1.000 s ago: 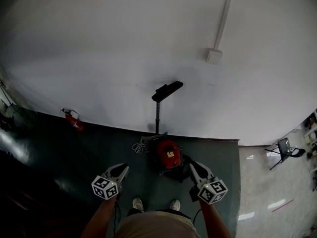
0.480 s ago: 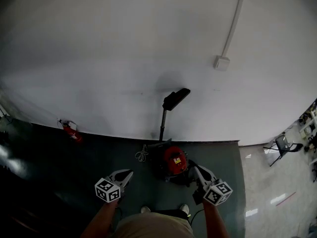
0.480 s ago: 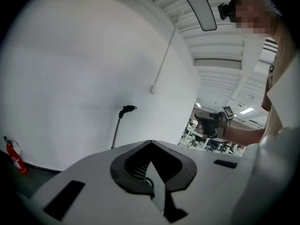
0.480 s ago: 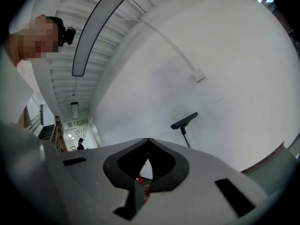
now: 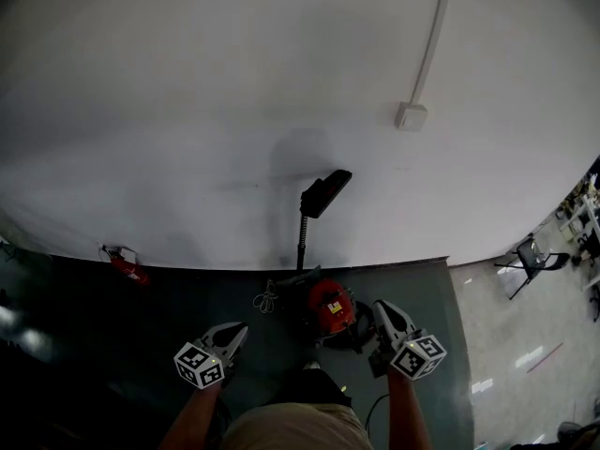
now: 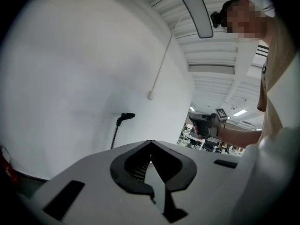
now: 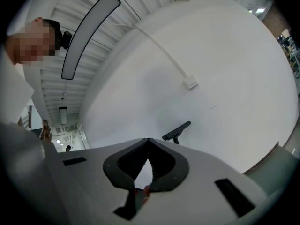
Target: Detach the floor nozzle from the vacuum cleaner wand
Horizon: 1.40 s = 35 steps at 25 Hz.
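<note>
White wall (image 5: pixel 187 111); all fingers (image 5: pixel 225 337) together, empty.

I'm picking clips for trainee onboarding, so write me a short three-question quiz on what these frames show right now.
1. True or false: the floor nozzle sits at the top end of the upright wand, in front of the white wall.
2. What does the left gripper hold? A) the wand B) a cable C) nothing, its jaws are shut.
3. What colour is the vacuum cleaner body on the floor beside the right gripper?
Key: 1 true; 2 C; 3 red.
</note>
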Tool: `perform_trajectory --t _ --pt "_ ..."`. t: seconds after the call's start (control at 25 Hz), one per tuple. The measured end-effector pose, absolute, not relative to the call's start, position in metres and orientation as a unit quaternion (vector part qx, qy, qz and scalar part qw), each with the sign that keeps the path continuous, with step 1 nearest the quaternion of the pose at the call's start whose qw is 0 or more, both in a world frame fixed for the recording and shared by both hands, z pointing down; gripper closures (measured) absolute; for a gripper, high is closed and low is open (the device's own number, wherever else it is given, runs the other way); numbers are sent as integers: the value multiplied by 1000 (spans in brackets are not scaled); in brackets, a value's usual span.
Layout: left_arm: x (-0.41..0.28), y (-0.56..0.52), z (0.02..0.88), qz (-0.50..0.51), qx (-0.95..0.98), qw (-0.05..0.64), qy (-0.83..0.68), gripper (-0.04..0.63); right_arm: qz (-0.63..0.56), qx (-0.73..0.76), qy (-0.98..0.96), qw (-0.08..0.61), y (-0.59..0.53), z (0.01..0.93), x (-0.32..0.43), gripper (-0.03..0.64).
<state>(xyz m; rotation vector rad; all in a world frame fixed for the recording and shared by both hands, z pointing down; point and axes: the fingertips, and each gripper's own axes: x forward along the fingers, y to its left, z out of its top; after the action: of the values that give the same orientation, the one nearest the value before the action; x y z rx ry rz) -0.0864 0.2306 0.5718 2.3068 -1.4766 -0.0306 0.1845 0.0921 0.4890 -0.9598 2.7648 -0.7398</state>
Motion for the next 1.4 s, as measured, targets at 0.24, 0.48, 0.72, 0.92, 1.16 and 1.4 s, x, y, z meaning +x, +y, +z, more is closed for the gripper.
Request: perform_trajectory --t 0.24,0.48,0.72,0.92,1.16,1.4 --pt "-95 197 562 -16 816 216 -536 588 -271 -312 910 42 52 509 181 604" --pt "-112 148 552 -12 801 217 -558 588 -275 -298 914 21 8 514 180 604" --pt "-108 102 569 15 806 213 -552 588 -281 -288 915 22 -24 526 175 604" --pt "-112 68 571 23 814 217 -538 588 -289 -293 911 20 -36 525 170 604" --pt "-134 3 579 30 832 217 -509 588 -303 -329 894 27 -69 534 164 604" --pt "-147 -67 580 43 863 224 -450 588 -288 -374 881 36 -110 520 137 604"
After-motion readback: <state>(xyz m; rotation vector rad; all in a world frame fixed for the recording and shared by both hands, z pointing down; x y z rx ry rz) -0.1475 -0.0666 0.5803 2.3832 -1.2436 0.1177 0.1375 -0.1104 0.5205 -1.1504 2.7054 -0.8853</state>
